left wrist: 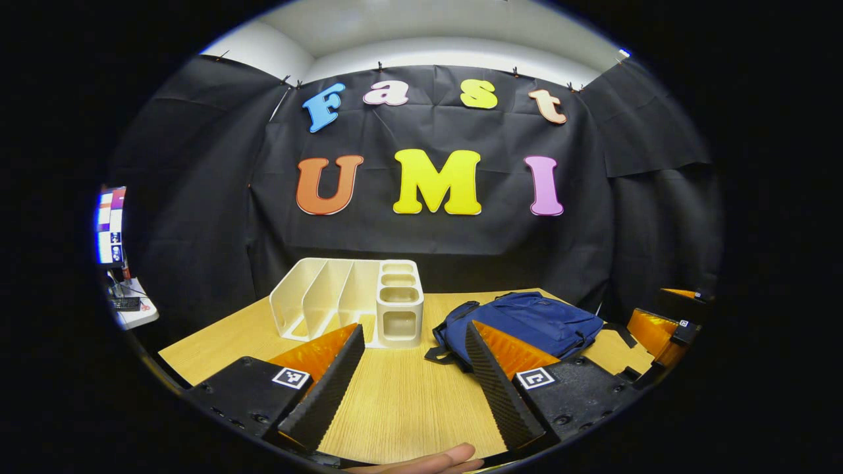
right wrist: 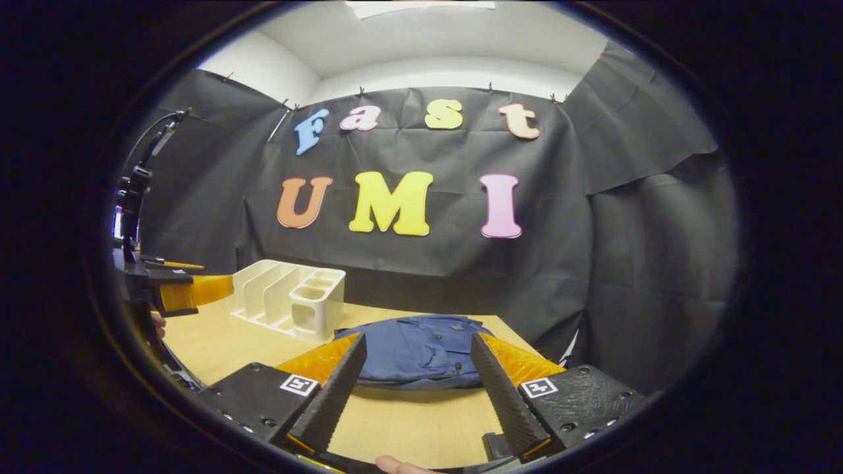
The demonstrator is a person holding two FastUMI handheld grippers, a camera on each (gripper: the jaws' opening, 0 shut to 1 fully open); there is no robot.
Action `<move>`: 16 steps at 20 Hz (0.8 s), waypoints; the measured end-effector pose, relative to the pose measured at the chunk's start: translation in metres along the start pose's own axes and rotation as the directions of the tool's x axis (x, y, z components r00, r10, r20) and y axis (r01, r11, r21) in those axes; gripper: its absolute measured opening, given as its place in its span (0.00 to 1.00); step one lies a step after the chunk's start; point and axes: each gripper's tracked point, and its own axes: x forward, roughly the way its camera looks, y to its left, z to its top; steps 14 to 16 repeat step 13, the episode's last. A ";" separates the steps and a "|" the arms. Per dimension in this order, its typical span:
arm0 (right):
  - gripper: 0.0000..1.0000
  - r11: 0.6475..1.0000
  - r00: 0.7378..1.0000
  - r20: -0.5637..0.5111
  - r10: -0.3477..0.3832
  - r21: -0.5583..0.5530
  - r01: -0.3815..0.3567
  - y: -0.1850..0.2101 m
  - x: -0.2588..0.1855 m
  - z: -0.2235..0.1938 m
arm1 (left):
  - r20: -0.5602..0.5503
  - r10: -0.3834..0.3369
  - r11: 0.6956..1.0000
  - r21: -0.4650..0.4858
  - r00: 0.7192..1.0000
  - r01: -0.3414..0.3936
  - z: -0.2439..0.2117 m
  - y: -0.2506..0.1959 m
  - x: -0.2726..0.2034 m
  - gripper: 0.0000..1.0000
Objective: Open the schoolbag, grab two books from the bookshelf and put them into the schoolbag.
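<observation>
A blue schoolbag point(left wrist: 527, 322) lies flat on the wooden table point(left wrist: 408, 401), to the right of a white bookshelf point(left wrist: 329, 296) whose visible slots hold nothing. My left gripper point(left wrist: 415, 328) hovers open over the table in front of both, nothing between its fingers. In the right gripper view my right gripper point(right wrist: 419, 337) is open, pointing straight at the schoolbag point(right wrist: 415, 352) just ahead. The bookshelf point(right wrist: 290, 296) stands to its left. I cannot tell whether the bag's zip is open. The other gripper point(right wrist: 181, 289) floats at the far left, near the shelf.
The black cloth wall closes the table off right behind the shelf and bag. A small side table with a monitor point(left wrist: 110, 227) stands off the table's left edge. The right gripper point(left wrist: 658, 329) shows past the bag's right side. A fingertip point(left wrist: 435, 459) peeks in below.
</observation>
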 end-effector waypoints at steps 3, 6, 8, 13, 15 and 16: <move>0.95 1.000 1.000 0.006 -0.013 0.007 0.013 -0.007 0.000 0.002 | 0.004 0.020 1.000 -0.004 1.000 -0.020 0.001 0.004 0.001 0.98; 0.95 1.000 1.000 0.010 -0.025 0.010 0.025 -0.014 0.001 0.003 | 0.020 0.026 1.000 -0.012 0.999 -0.026 0.002 0.005 0.001 0.98; 0.96 0.999 0.999 0.008 -0.033 0.011 0.033 -0.019 0.001 0.002 | 0.023 0.034 0.999 -0.015 0.999 -0.033 0.002 0.006 0.000 0.98; 0.96 0.999 0.999 0.009 -0.033 0.005 0.033 -0.023 0.001 0.004 | 0.030 0.047 0.999 -0.016 0.998 -0.046 0.004 0.005 0.000 0.98; 0.96 0.999 0.999 0.009 -0.033 0.005 0.033 -0.023 0.001 0.004 | 0.030 0.047 0.999 -0.016 0.998 -0.046 0.004 0.005 0.000 0.98; 0.96 0.999 0.999 0.009 -0.033 0.005 0.033 -0.023 0.001 0.004 | 0.030 0.047 0.999 -0.016 0.998 -0.046 0.004 0.005 0.000 0.98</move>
